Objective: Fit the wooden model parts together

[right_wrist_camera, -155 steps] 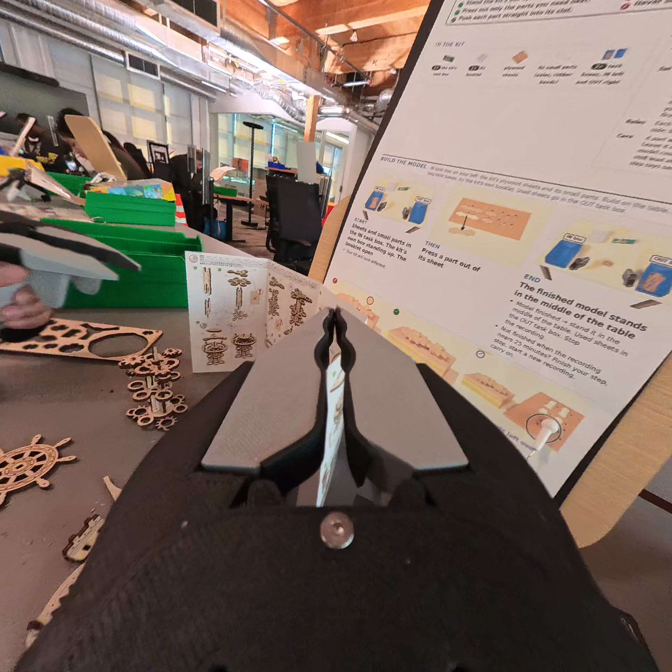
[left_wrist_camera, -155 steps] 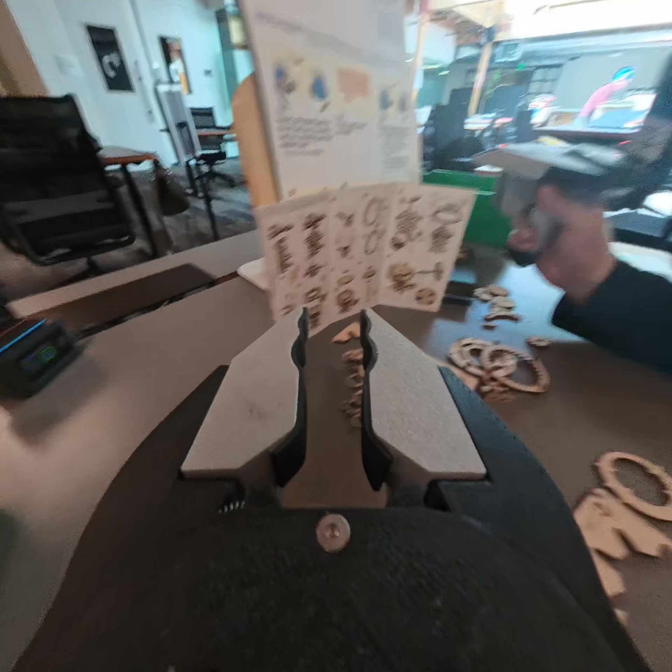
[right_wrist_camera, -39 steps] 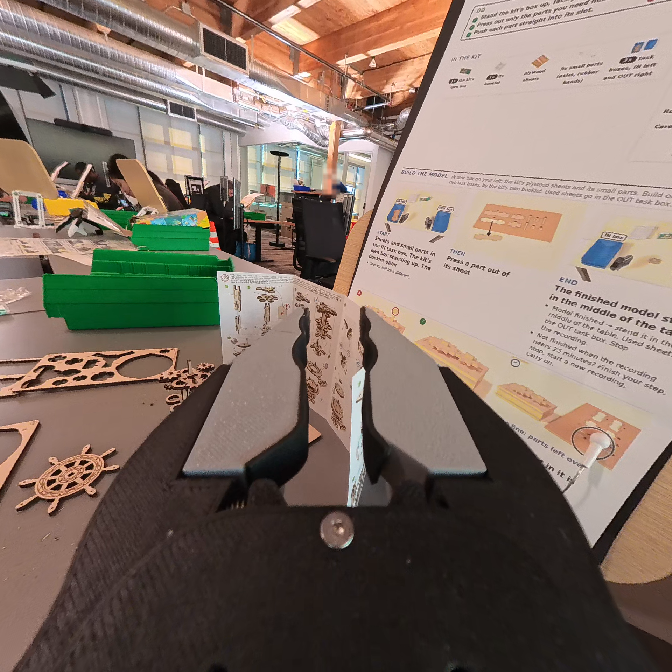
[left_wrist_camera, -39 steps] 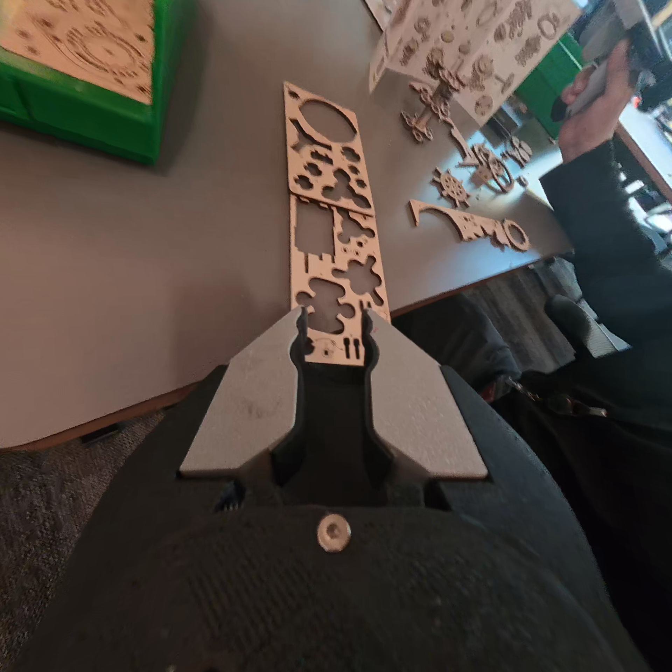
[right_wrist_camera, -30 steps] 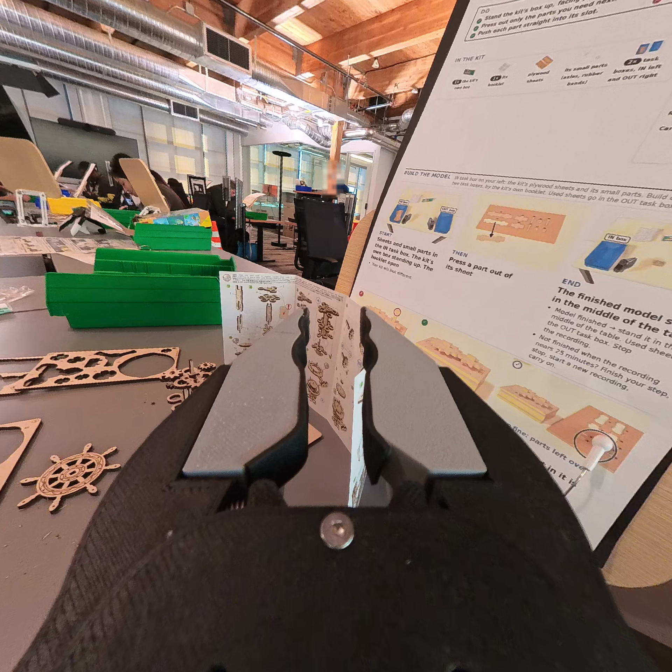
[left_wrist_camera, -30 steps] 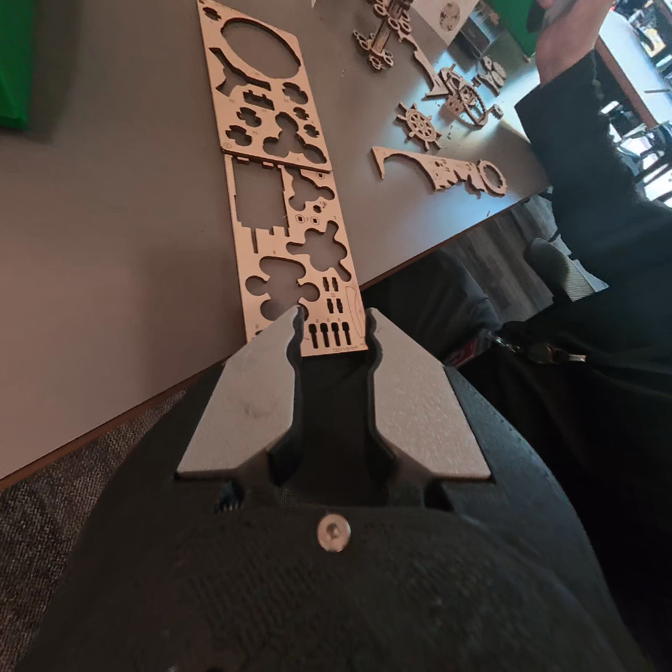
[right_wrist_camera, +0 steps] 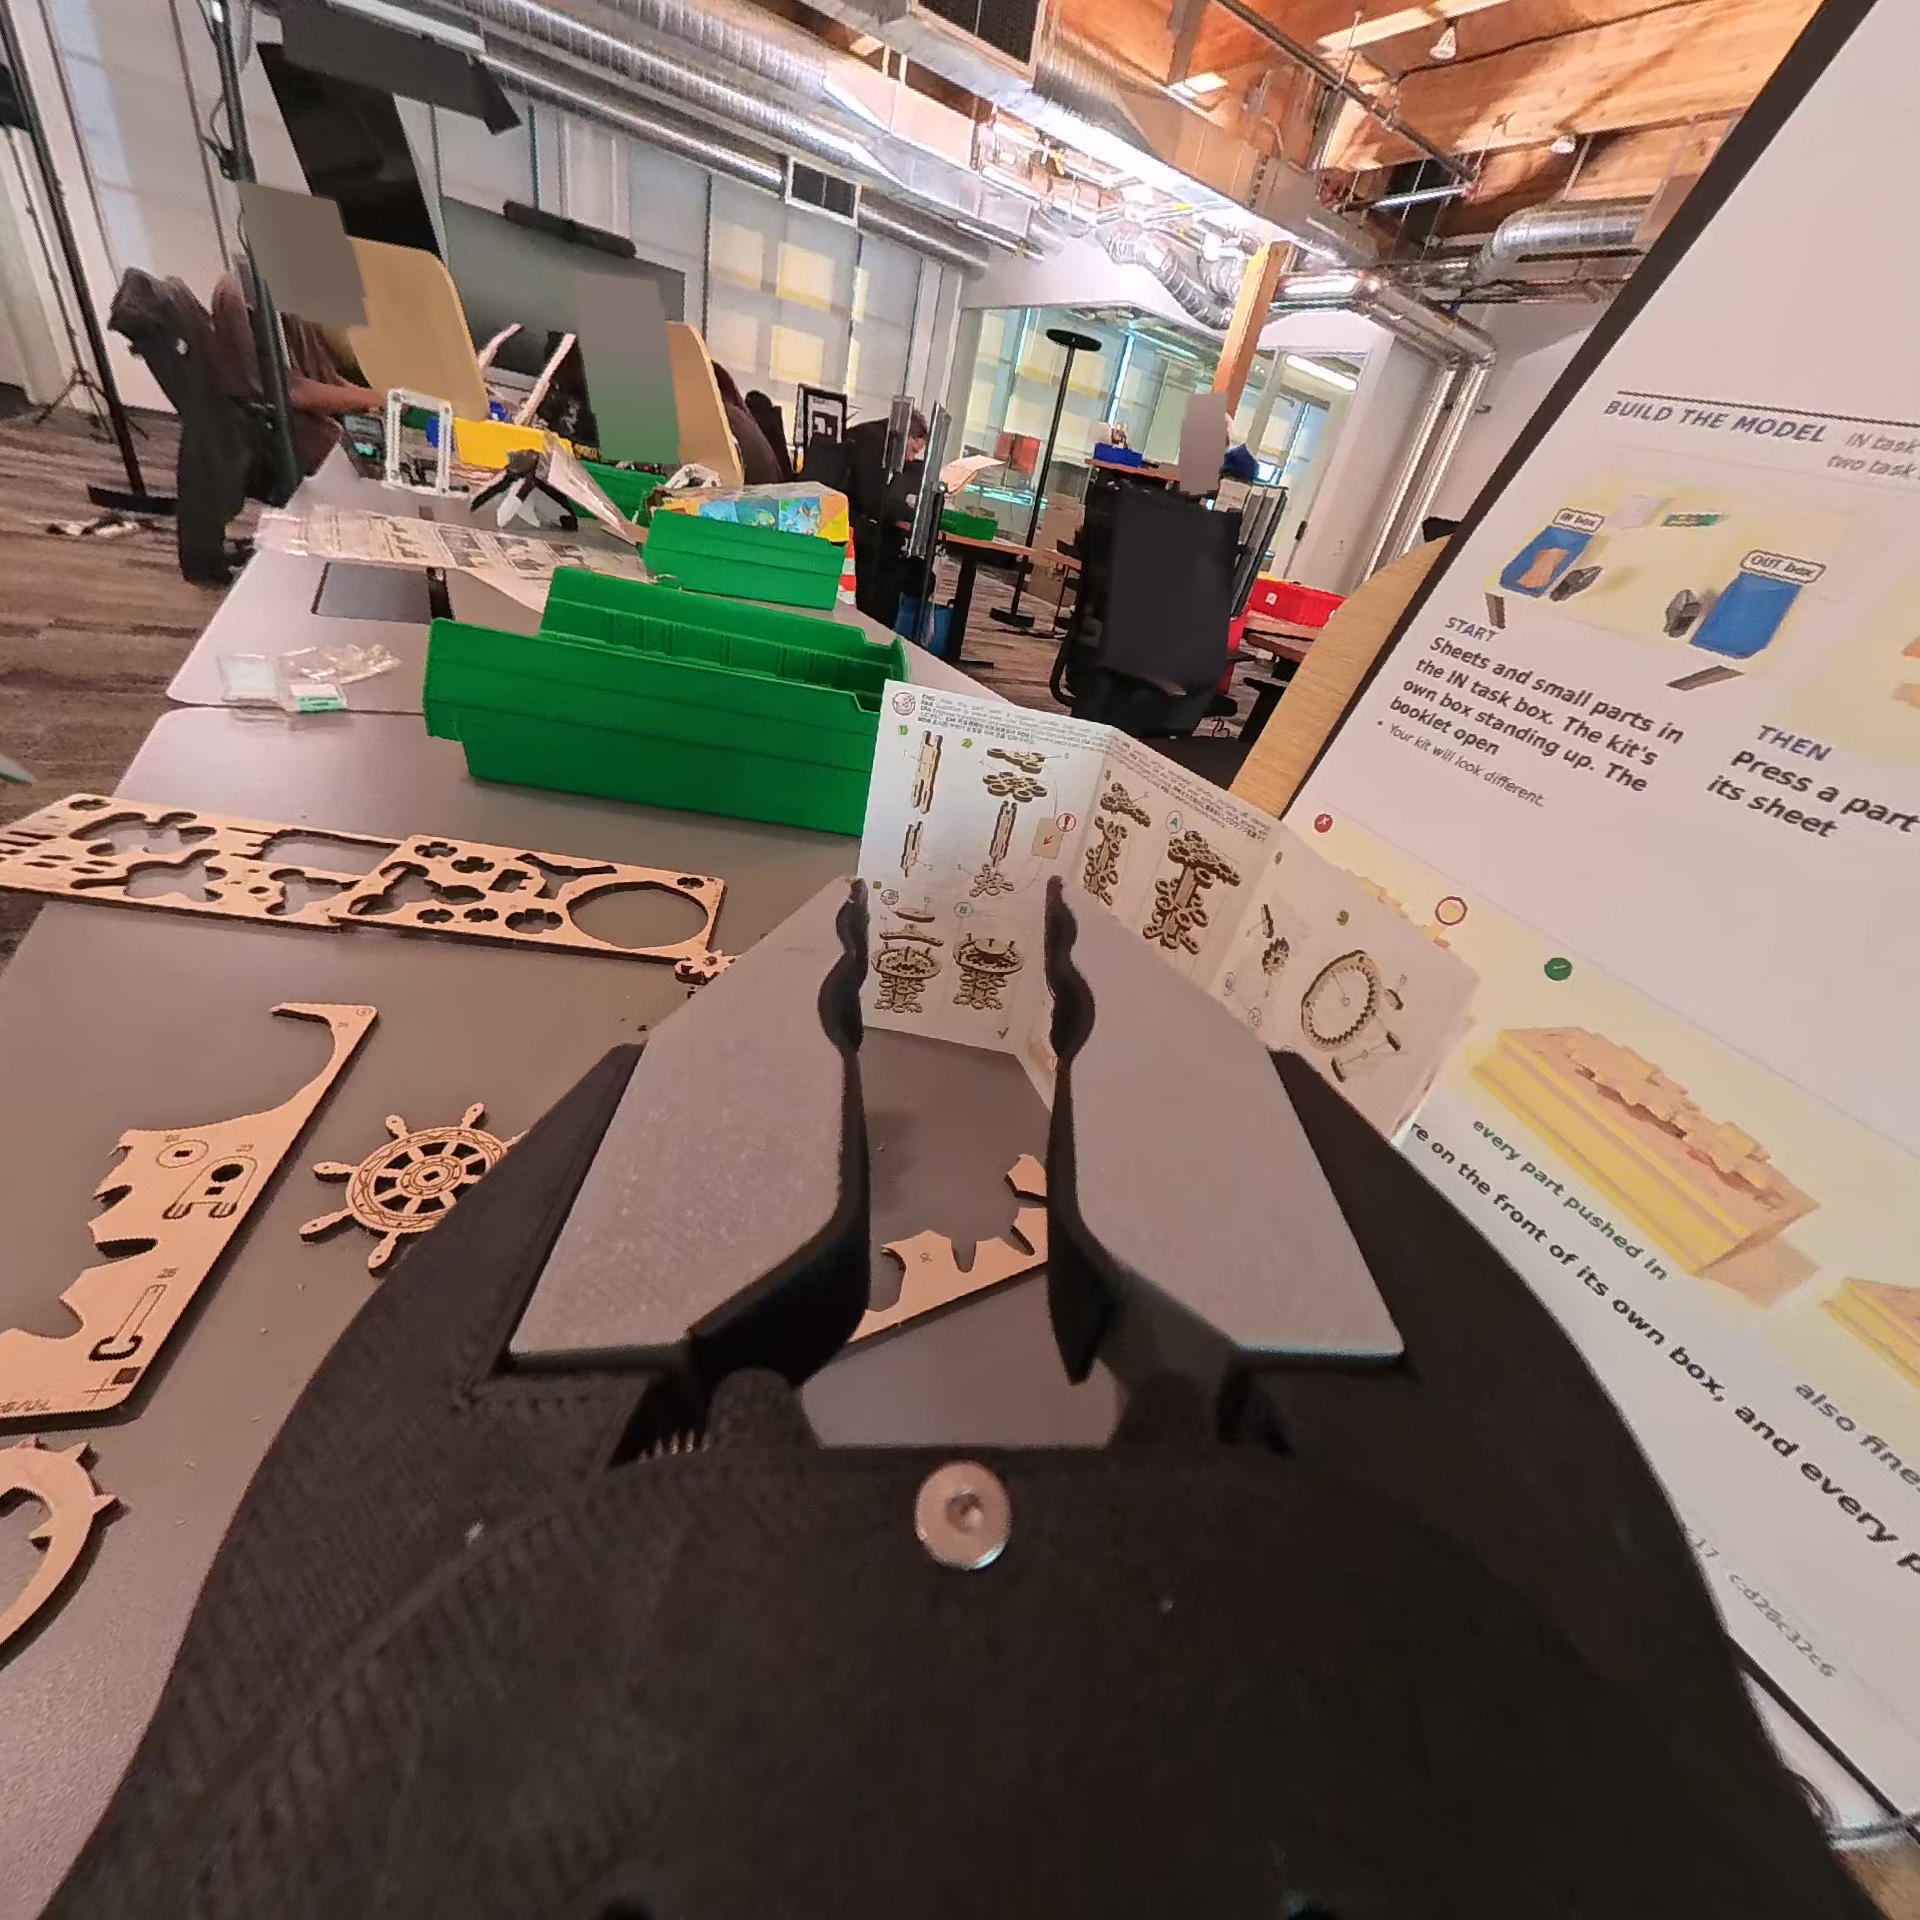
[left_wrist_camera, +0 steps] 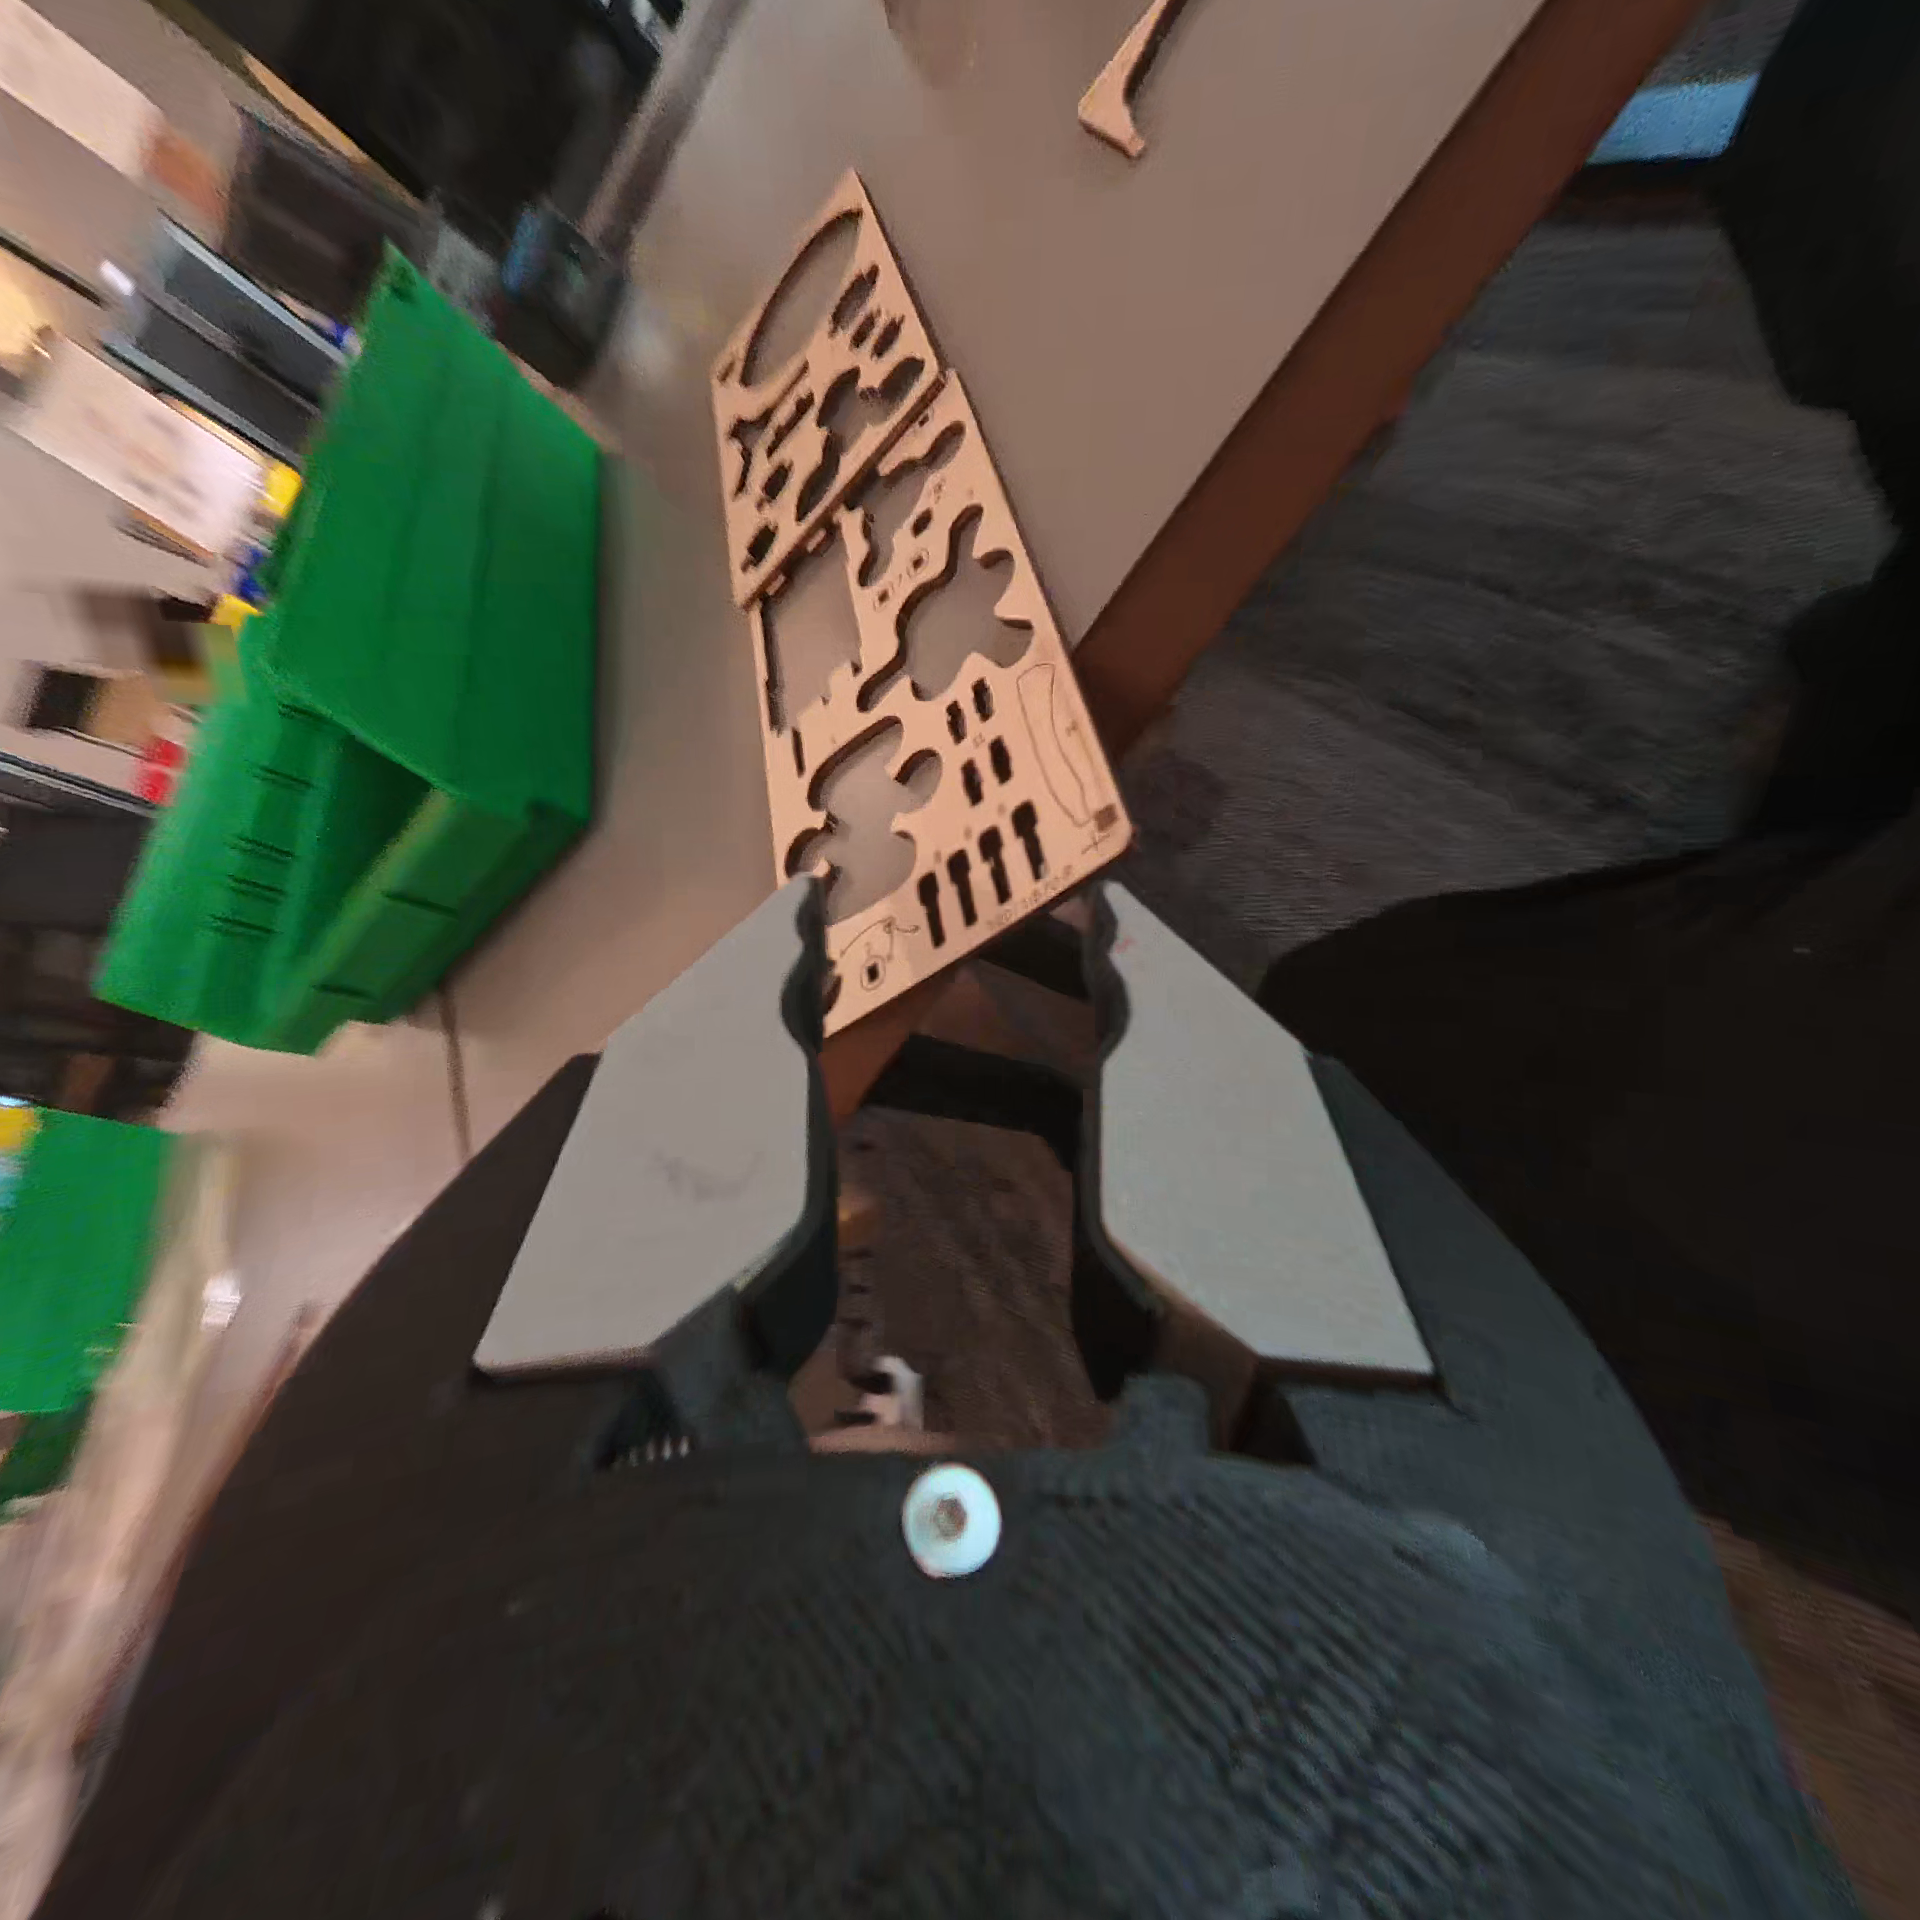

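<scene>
Right wrist view: grey table [right_wrist_camera: 540,997], green bins [right_wrist_camera: 665,717], open-plan workshop.

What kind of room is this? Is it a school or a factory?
Probably neither: it looks like a big open office or workshop. Rows of long grey tables carry green bins, black office chairs stand farther back, and bare silver air ducts run under a wooden ceiling.

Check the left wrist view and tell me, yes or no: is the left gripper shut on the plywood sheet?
No. The left gripper is open, its jaws apart, and the plywood sheet lies on the table.
</scene>
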Demonstrator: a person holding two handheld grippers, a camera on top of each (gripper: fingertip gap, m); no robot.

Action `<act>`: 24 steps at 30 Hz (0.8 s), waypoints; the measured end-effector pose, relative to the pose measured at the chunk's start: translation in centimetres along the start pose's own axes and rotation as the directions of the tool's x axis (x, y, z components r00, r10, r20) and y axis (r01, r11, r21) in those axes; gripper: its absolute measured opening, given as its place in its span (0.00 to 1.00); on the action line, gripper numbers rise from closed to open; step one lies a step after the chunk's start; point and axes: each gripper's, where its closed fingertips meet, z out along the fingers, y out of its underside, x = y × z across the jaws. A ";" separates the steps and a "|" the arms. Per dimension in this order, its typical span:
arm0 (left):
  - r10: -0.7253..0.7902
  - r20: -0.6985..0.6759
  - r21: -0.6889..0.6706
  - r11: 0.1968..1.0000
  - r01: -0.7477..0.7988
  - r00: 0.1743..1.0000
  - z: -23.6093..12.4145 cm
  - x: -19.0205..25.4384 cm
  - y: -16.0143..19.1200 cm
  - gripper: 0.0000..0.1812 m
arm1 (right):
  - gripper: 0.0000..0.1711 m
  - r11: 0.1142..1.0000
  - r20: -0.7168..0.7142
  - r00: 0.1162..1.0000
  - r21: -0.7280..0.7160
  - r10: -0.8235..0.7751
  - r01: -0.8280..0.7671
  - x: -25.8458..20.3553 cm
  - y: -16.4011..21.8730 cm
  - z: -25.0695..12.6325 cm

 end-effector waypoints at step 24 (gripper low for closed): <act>0.705 0.398 -0.359 0.709 -0.607 0.587 -4.4 2.5 -0.2 0.00 | 0.17 0.997 -0.033 0.999 0.067 0.044 -0.041 1.1 -1.1 -1.2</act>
